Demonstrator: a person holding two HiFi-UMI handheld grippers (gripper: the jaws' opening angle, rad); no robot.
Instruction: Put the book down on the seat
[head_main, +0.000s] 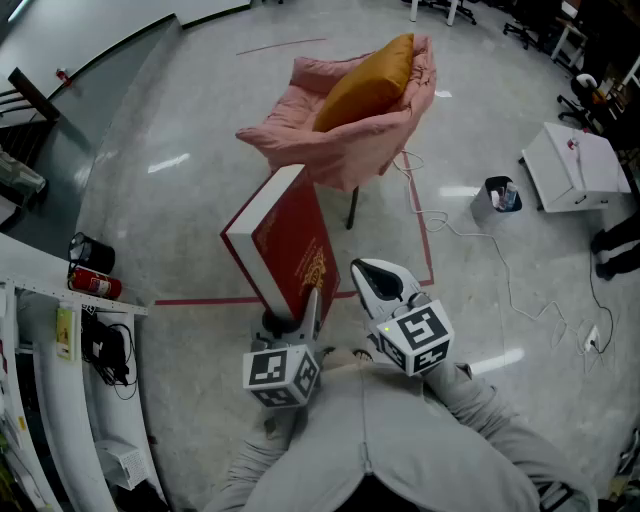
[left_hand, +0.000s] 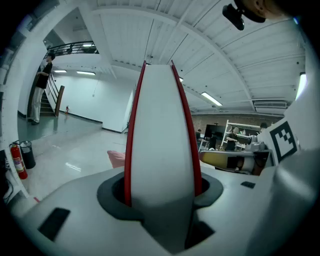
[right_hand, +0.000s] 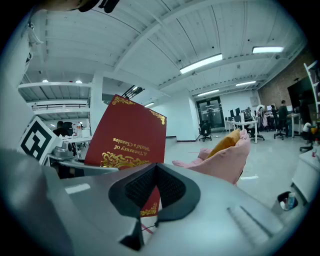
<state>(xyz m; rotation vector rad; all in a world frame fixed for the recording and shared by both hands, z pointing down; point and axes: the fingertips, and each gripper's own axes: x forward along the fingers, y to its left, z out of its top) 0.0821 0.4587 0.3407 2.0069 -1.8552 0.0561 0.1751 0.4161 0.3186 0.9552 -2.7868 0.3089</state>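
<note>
Left tool (left_hand: 161, 194) is clamped on the book (head_main: 285, 240), its jaws spread wide across the full thickness, a red cover under each pad and the pale page block between them. The hold sits at the book's lower edge, so nearly all of it rises above the grip. It stands almost upright, leaning a little, in the air over the floor (head_main: 190, 210) in front of the person, well short of the chair (head_main: 340, 150).

It is a thick hardback and looks heavy and stiff: it will not sag, but held from below it is probably top-heavy and will want to tip or twist in the pads. The covers look smooth with gilt print, so they may slide under a light squeeze. Pinching across the thickness, as now, seems the soundest hold. A grip nearer the middle of the long edge would probably fight less leverage.

Right tool (right_hand: 156, 170) hovers just beside the front cover with its jaws together and, as far as I can see, nothing between them. It could steady that cover or the top corner while the book is lowered.

Farther right and beyond, the pink chair is soft and slouched, with a yellow cushion (head_main: 365, 85) propped in it. The seat probably gives under weight, so the book is best laid flat, not stood on edge.
</note>
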